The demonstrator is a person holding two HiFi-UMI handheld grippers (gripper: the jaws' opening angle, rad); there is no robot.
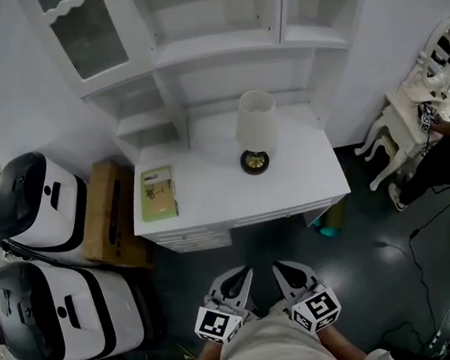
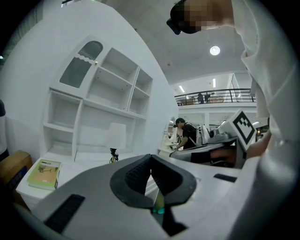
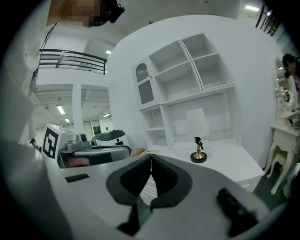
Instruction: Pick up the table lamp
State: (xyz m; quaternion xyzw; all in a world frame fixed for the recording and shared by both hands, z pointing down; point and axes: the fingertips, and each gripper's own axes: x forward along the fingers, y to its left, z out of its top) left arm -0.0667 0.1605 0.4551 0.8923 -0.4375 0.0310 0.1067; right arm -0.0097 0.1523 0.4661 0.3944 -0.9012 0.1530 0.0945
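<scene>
Hand-held grippers (image 1: 242, 276) (image 1: 284, 271), seemingly closed, face table lamp (image 1: 256, 137).

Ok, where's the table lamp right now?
In the head view, the table lamp stands upright near the middle of the white desk, right of the green book and in front of the shelf unit.

Green book (image 1: 157, 193) on white desk (image 1: 303, 168), cardboard box (image 1: 104, 218) beside it

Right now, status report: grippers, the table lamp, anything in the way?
Left gripper and right gripper shut, empty, short of the desk. Table lamp upright on it, untouched. Book lies left of lamp, apart.
</scene>
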